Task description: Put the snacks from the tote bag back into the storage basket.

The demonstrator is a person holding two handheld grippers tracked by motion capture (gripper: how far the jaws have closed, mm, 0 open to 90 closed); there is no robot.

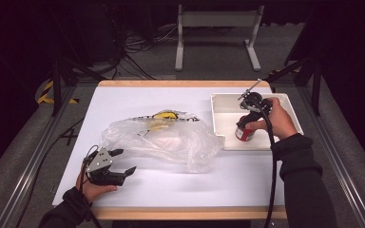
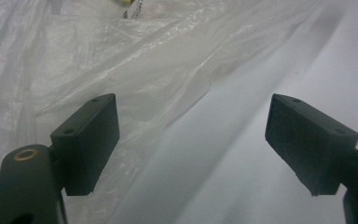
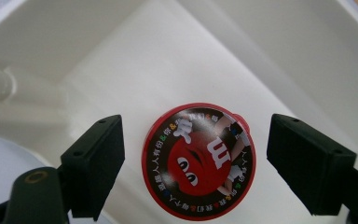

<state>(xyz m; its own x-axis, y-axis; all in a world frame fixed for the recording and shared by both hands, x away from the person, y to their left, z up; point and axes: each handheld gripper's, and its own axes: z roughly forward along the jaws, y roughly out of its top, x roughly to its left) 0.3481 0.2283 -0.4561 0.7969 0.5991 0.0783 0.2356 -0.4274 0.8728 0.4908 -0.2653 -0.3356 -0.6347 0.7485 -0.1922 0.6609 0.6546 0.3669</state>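
Right gripper (image 1: 247, 124) points straight down into the white tray (image 1: 285, 102) at the table's right side, over a red candy can (image 1: 244, 133) standing upright on the tray floor near the front left corner. In the right gripper view the can's round lid (image 3: 199, 161) sits between the two jaws with a clear gap on each side; pads not touching, so the tool is open and the can is free. Judgement: the step in hand is either releasing the can in the tray or closing on it; the frames do not settle which. If releasing, lift straight up along the can's axis, keeping both pads clear of the lid rim so it is not tipped or dragged against the tray wall. If gripping, the can looks slightly closer to the left-hand jaw in that view; centre it first, come lower so the pads meet the wall below the lid, then close evenly. Smooth round metal is likely to slip or roll out of a lopsided pinch. Left gripper (image 1: 121, 166) rests low at the table's near left, jaws wide apart, nothing between them; its fingertips lie just beside the near edge of a crumpled clear plastic bag (image 1: 161, 137) spread over the table's middle. The bag shows a yellow print (image 1: 165, 115) at its far side. Keep the left hand still so the film is not disturbed.
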